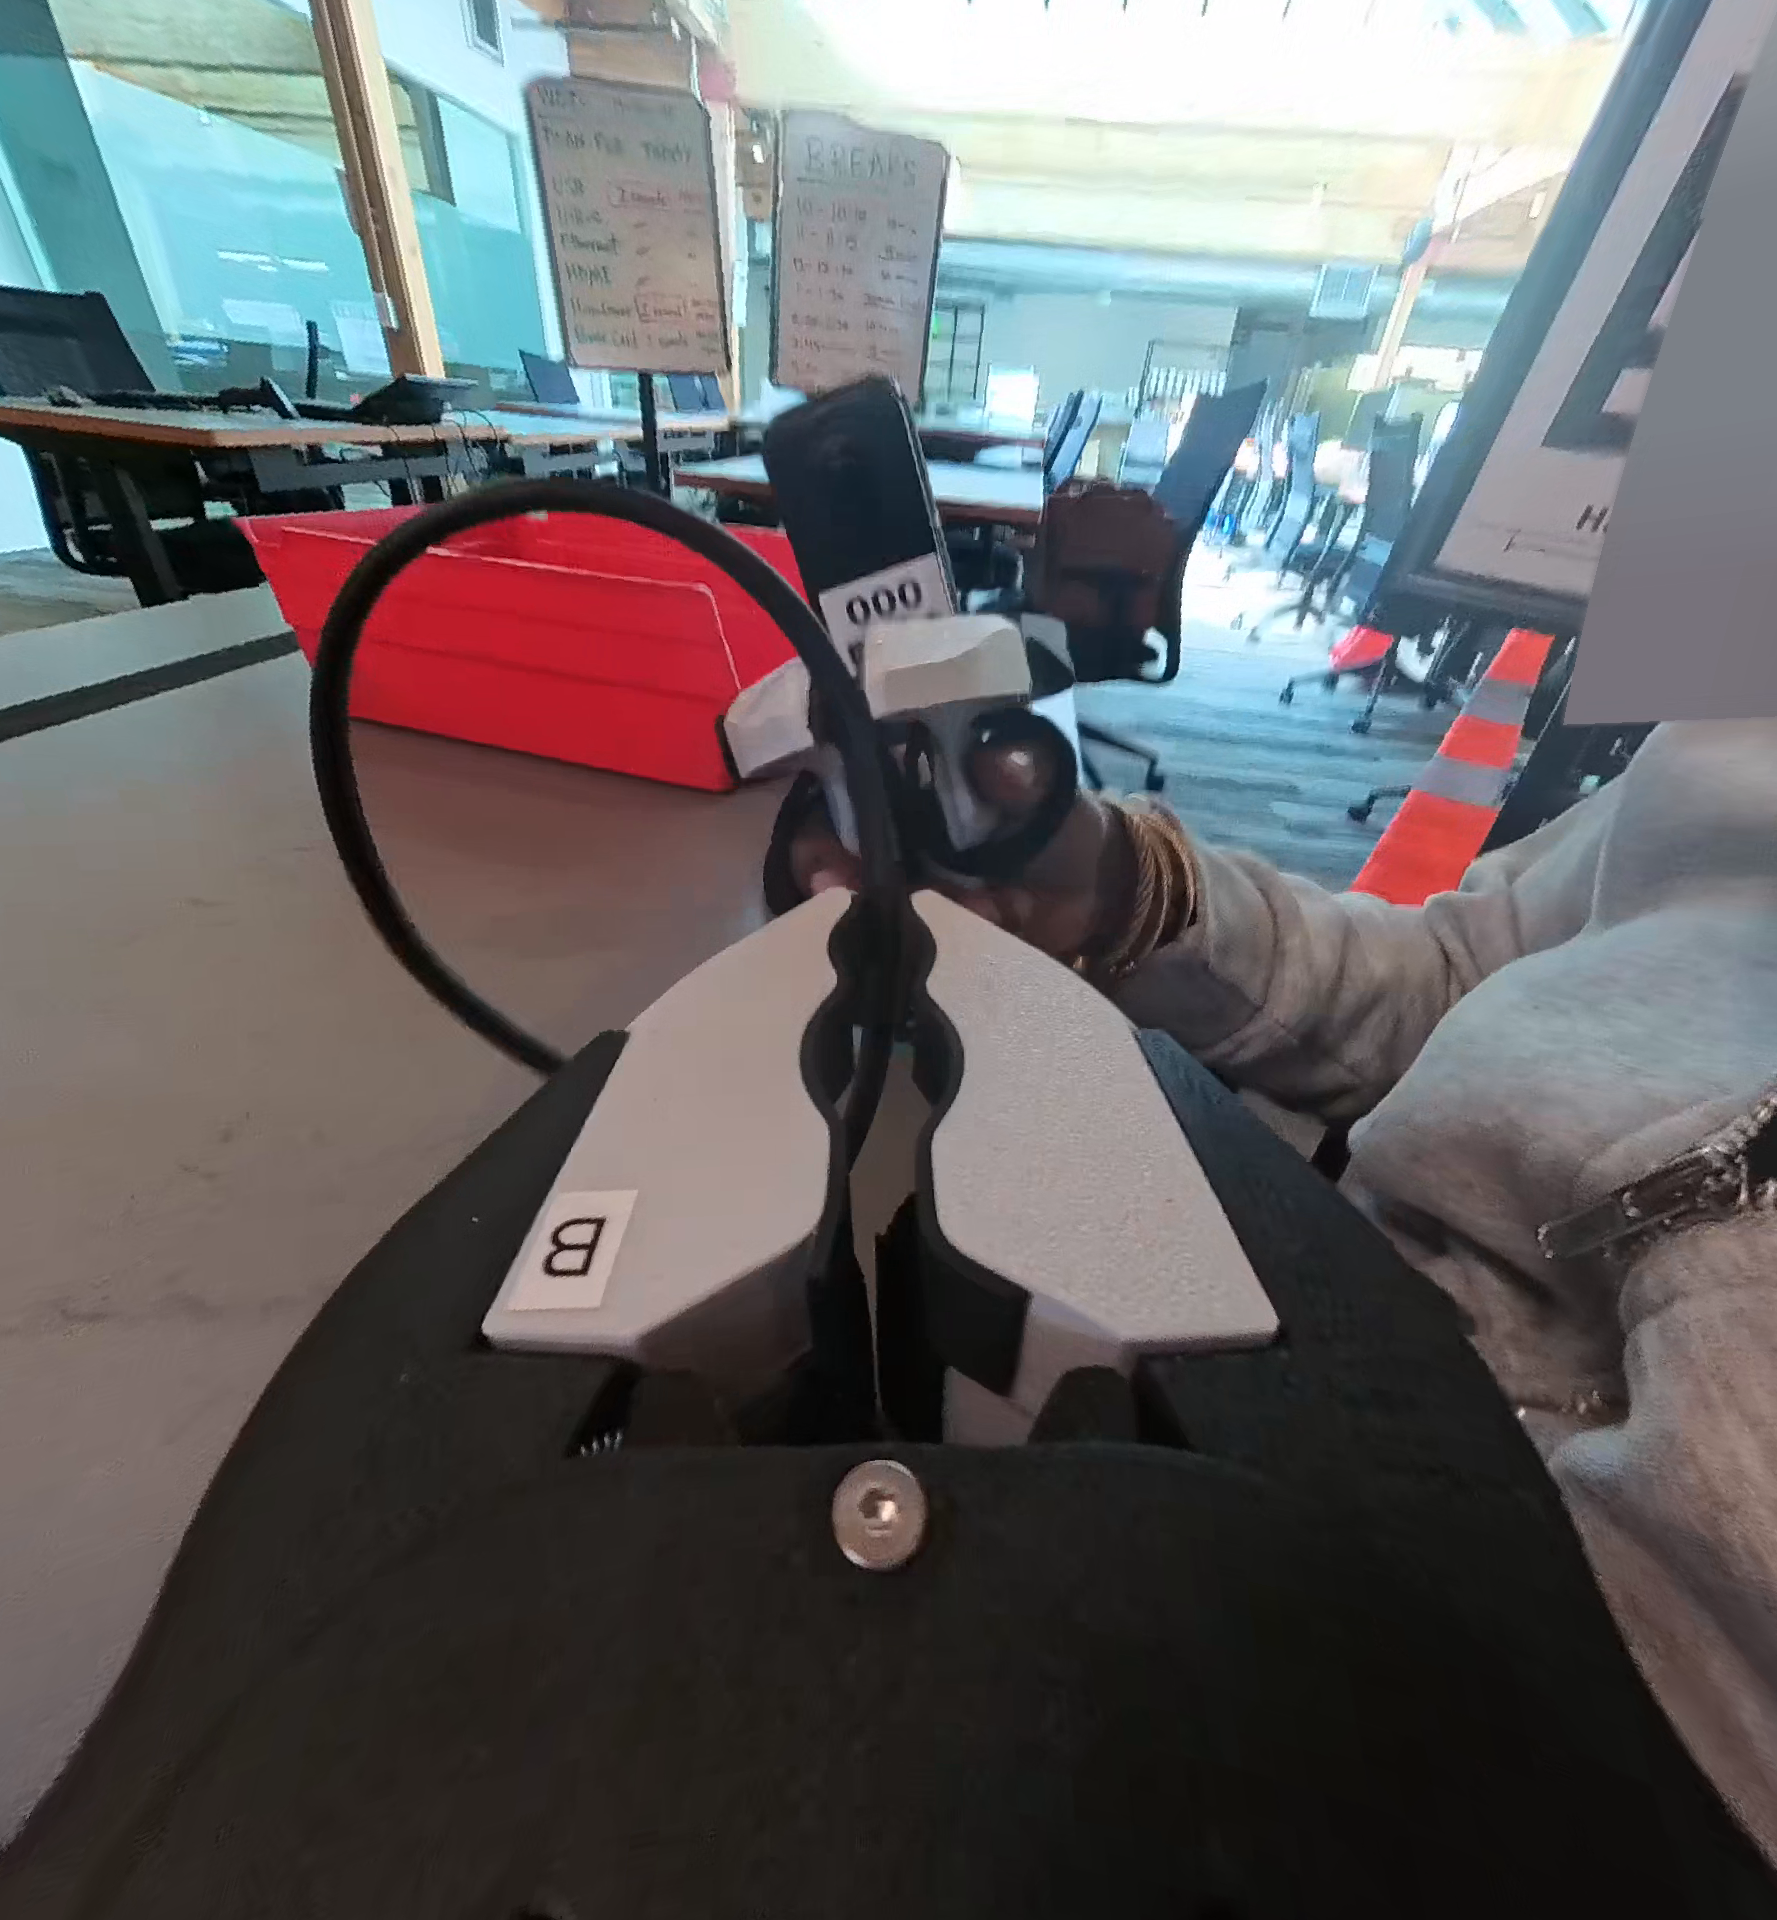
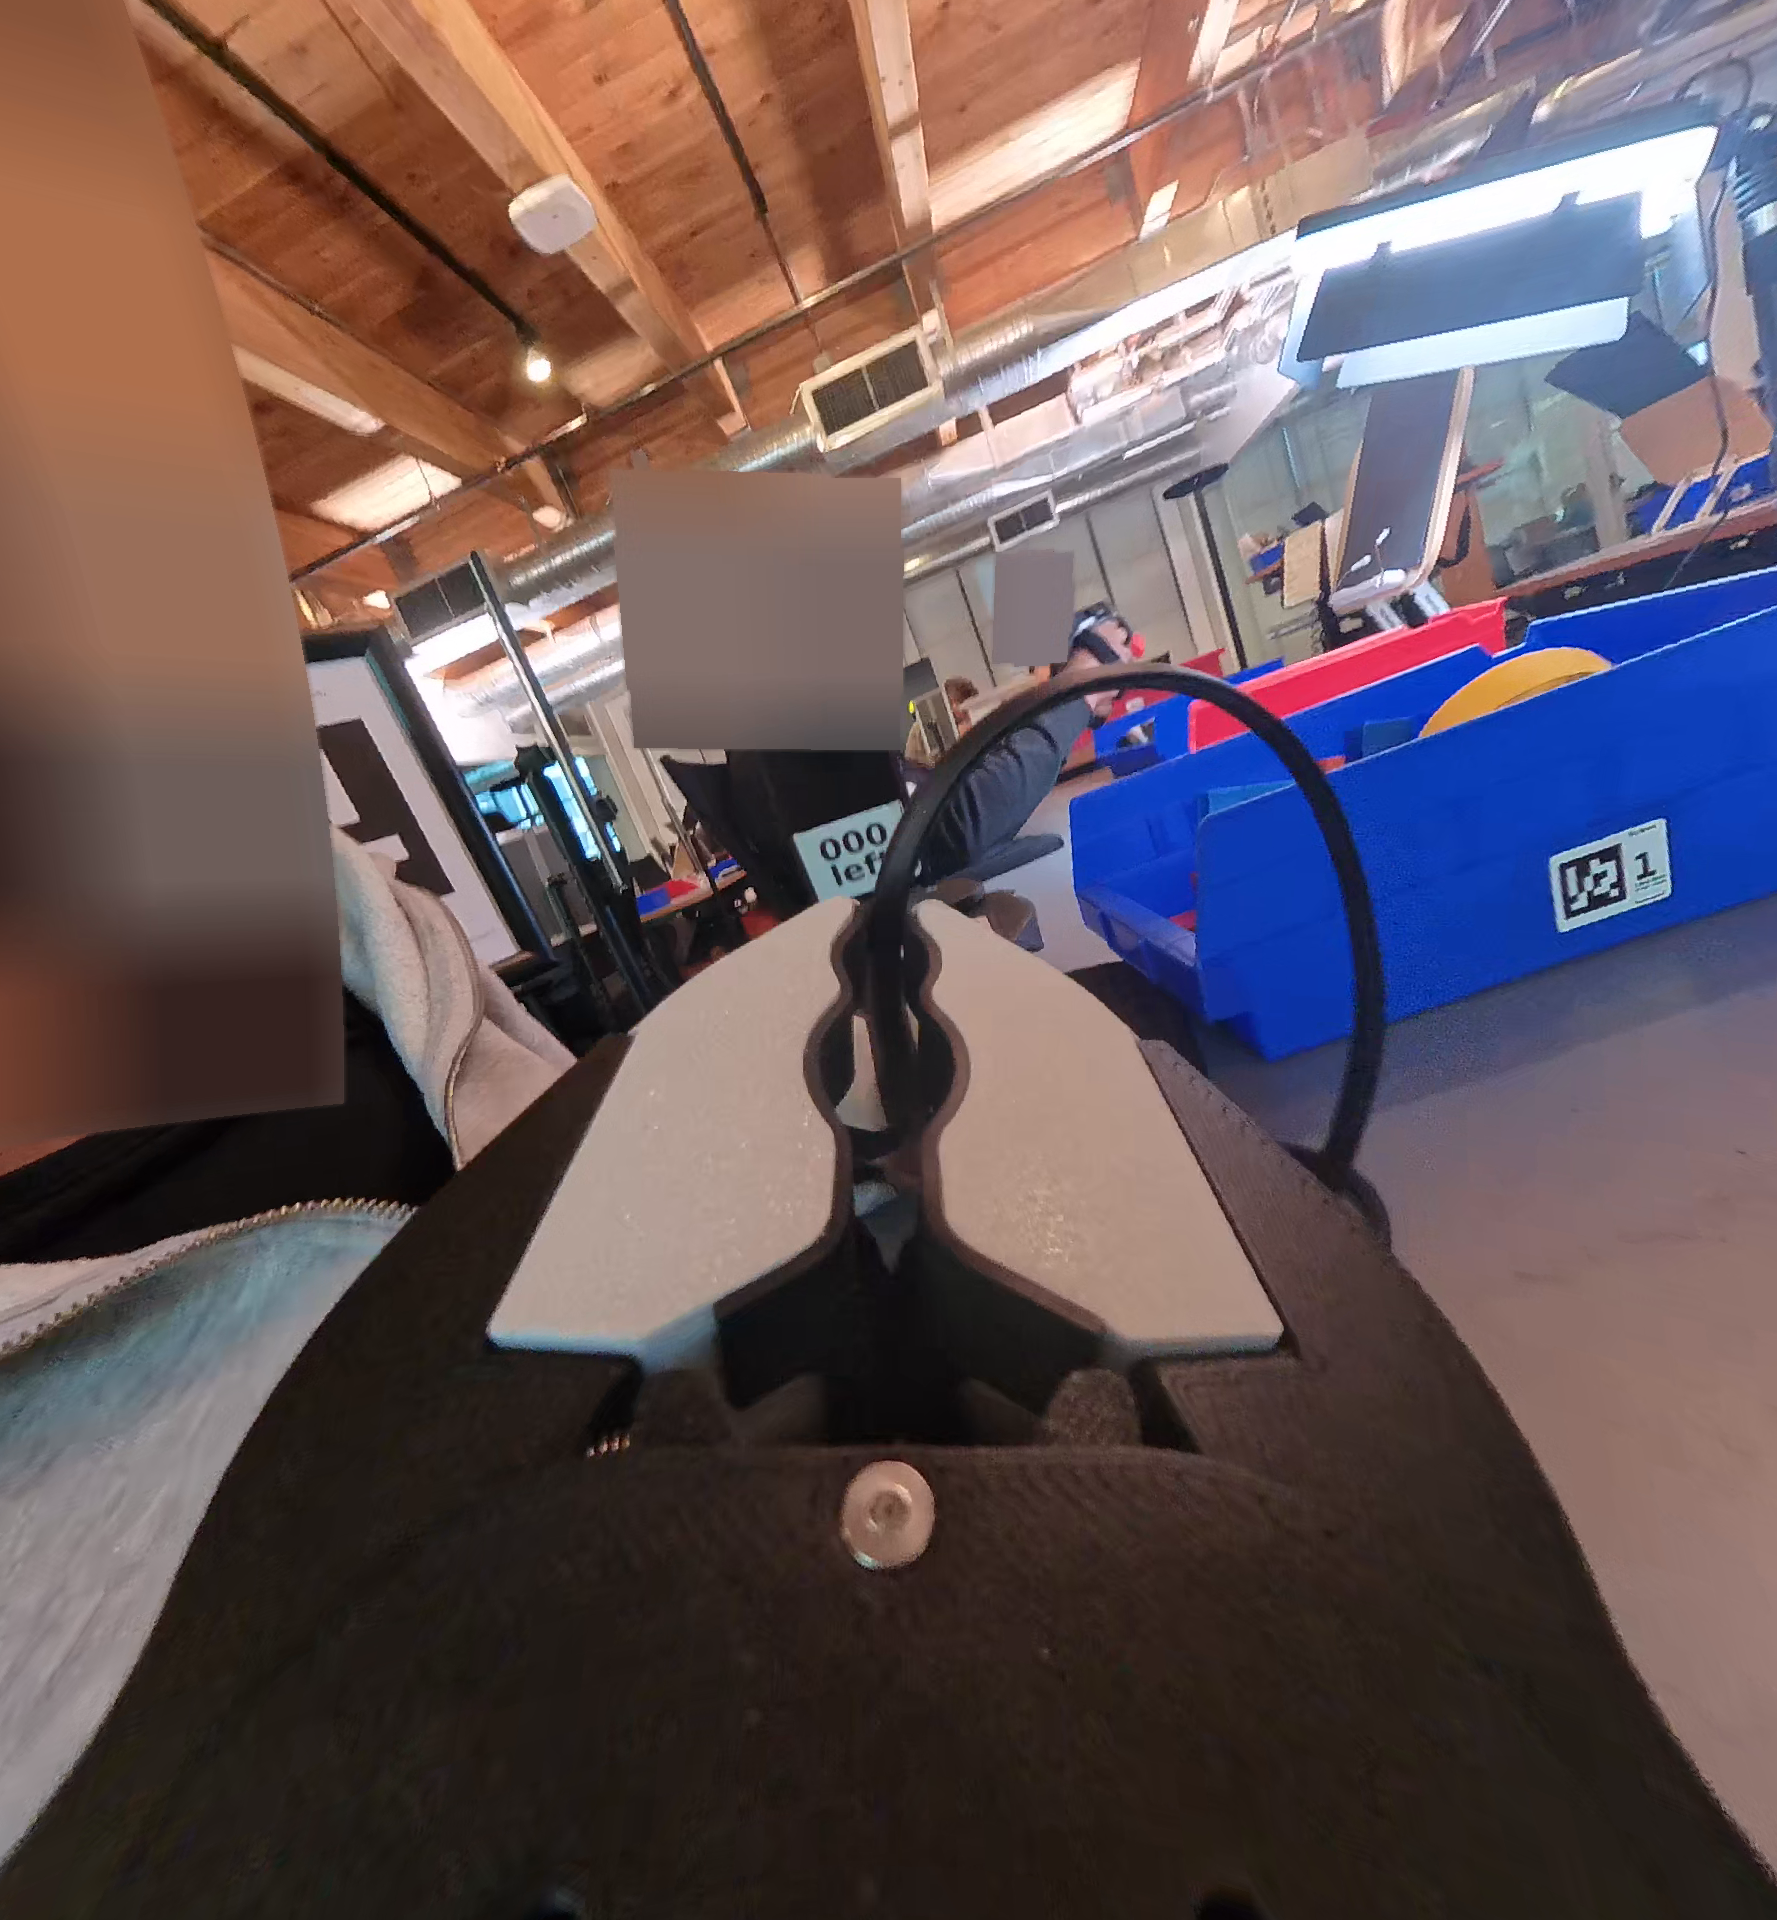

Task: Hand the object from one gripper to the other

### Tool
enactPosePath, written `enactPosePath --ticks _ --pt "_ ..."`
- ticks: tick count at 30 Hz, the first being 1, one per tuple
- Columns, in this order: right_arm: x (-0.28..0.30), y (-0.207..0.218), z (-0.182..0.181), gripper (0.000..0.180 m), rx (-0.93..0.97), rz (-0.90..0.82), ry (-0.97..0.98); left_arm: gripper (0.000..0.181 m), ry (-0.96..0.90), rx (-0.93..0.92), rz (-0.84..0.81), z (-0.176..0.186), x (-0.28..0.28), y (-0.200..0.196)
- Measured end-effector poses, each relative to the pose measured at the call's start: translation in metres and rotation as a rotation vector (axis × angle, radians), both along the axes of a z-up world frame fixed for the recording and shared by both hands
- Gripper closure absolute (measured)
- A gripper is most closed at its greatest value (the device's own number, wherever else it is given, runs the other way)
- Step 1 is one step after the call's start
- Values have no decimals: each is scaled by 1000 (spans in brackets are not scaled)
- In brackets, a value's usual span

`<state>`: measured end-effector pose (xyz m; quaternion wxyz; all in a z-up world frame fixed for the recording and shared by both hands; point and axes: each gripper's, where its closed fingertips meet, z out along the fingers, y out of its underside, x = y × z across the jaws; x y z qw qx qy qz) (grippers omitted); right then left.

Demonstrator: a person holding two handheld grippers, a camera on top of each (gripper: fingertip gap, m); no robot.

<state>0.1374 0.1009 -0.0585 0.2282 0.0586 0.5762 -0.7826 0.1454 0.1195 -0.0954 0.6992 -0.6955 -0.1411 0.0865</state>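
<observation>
Left wrist view: the left tool (image 1: 879,914) pinches a thin black looped cable (image 1: 364,665) between its grey tips; the loop arcs left over bare grey surface (image 1: 136,1039), short of a red plastic bin (image 1: 551,644); the right tool (image 1: 842,717) grips the same cable just beyond

Right wrist view: the right tool (image 2: 886,920) is pressed onto the cable (image 2: 1310,790), which arcs right, ahead of a blue plastic bin (image 2: 1486,831)

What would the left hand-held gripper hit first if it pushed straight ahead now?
Most likely the right hand-held gripper, directly ahead of the left hand-held gripper on the same black cable. The gap looks small, though depth is unclear.
</observation>
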Motion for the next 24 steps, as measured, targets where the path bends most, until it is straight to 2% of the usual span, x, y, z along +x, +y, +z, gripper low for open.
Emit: enactPosePath --ticks 2,5,8,12,16,19,21,24 --pt "-4 2 3 167 -28 -22 -22 176 -55 147 -13 14 -2 -5" --pt "-6 1 4 153 -30 -25 -47 175 -214 468 -86 41 -5 -19" --pt "0 -9 -8 155 54 -8 -9 174 -307 652 -139 51 -8 -28" --pt "6 -22 -21 158 152 -74 133 176 -310 656 -121 50 -9 -21" --pt "10 -25 -18 160 117 -70 111 176 -296 630 -106 48 -8 -17" --pt "14 -27 -18 174 117 -59 129 175 -306 635 -116 48 -8 -16" --pt "15 -27 -19 175 120 -57 148 175 -313 629 -125 48 -7 -17" --pt "14 -21 -15 175 103 -26 122 169 -278 518 -101 42 -10 -28"
